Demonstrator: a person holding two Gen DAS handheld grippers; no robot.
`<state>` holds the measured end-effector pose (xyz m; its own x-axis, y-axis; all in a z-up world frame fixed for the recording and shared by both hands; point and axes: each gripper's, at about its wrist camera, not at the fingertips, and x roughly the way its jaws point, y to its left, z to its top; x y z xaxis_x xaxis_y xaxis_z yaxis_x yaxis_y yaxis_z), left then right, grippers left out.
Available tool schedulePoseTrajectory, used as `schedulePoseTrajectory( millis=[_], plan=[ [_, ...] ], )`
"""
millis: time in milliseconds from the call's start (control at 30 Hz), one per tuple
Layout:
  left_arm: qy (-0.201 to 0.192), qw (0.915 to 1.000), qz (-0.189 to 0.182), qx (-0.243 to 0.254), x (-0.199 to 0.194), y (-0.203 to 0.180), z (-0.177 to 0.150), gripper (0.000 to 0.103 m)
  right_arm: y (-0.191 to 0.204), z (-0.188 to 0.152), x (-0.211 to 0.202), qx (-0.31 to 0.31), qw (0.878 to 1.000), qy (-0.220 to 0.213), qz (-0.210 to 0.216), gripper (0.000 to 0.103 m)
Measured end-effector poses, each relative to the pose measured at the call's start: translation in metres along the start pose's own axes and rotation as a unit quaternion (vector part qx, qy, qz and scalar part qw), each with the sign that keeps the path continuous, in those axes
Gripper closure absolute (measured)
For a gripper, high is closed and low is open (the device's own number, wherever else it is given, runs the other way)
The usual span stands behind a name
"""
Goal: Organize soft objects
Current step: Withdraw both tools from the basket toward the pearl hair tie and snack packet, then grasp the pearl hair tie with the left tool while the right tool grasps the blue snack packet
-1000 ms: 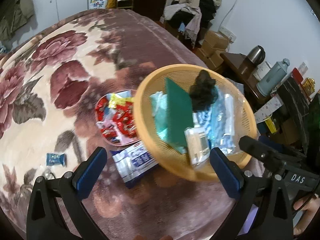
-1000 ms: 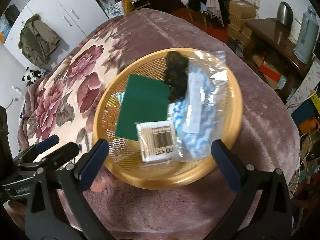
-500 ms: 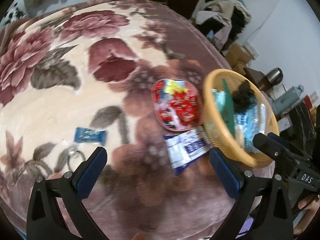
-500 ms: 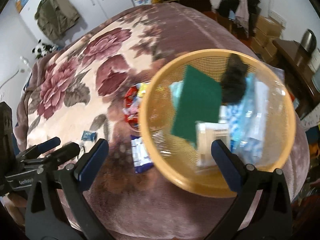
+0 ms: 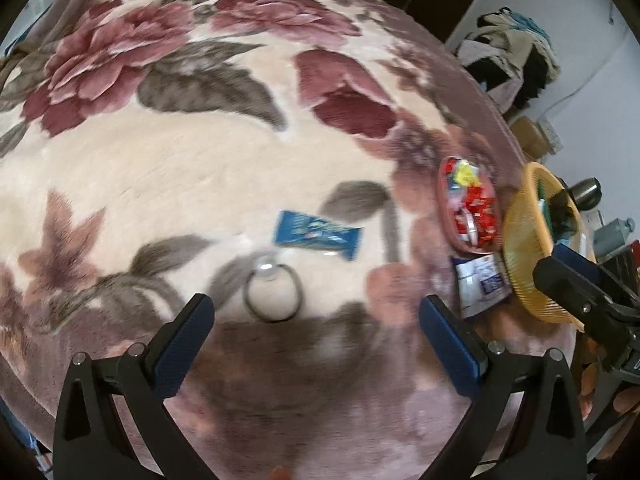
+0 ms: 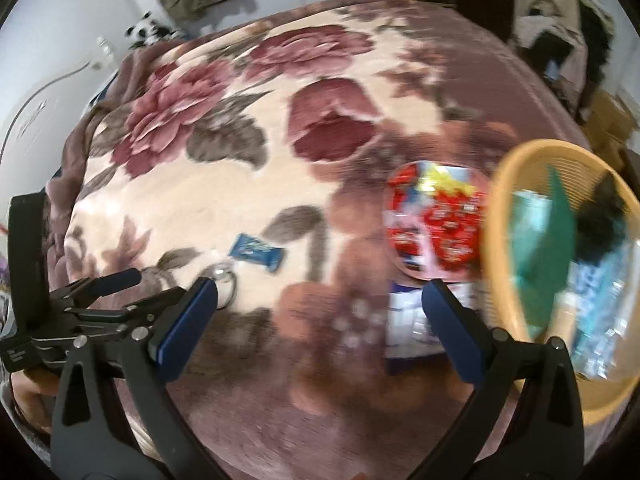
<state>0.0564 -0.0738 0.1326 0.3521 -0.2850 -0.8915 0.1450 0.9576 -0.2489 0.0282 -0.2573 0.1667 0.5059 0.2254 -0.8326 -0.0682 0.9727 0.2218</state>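
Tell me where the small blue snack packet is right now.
The small blue snack packet lies loose on the floral blanket, centre of the left wrist view, just beyond the metal ring and left of the pink candy dish.

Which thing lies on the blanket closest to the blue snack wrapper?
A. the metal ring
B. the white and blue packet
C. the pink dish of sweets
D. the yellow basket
A: in the left wrist view the metal ring lies just below the blue snack wrapper, while the dish, packet and basket are all farther to the right.
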Motion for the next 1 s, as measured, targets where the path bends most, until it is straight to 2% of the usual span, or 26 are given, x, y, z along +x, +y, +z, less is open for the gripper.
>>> schedulePoseTrajectory(
  millis=[100, 200, 333, 533, 700, 1000],
  plan=[
    [0.004, 0.9999, 0.002, -0.012, 0.006, 0.020, -0.002, 0.001, 0.017, 0.001, 0.021, -0.017, 1.000, 0.015, 0.007, 0.002],
    [0.010, 0.9997, 0.001, -0.023, 0.015, 0.038, -0.004, 0.001, 0.029, 0.003, 0.038, -0.028, 0.999, 0.029, 0.012, 0.009],
    [0.021, 0.9992, -0.004, -0.034, 0.028, 0.054, -0.004, 0.001, 0.038, 0.003, 0.060, -0.043, 0.998, 0.048, 0.012, 0.011],
    [0.031, 0.9983, -0.003, -0.050, 0.043, 0.073, -0.009, 0.002, 0.050, 0.009, 0.093, -0.076, 0.994, 0.074, 0.012, 0.029],
    [0.032, 0.9974, -0.001, -0.065, 0.051, 0.090, -0.010, 0.006, 0.055, 0.009, 0.116, -0.086, 0.992, 0.093, 0.017, 0.029],
    [0.039, 0.9963, 0.001, -0.077, 0.061, 0.109, -0.010, 0.006, 0.067, 0.013, 0.149, -0.108, 0.987, 0.114, 0.023, 0.029]
  ],
)
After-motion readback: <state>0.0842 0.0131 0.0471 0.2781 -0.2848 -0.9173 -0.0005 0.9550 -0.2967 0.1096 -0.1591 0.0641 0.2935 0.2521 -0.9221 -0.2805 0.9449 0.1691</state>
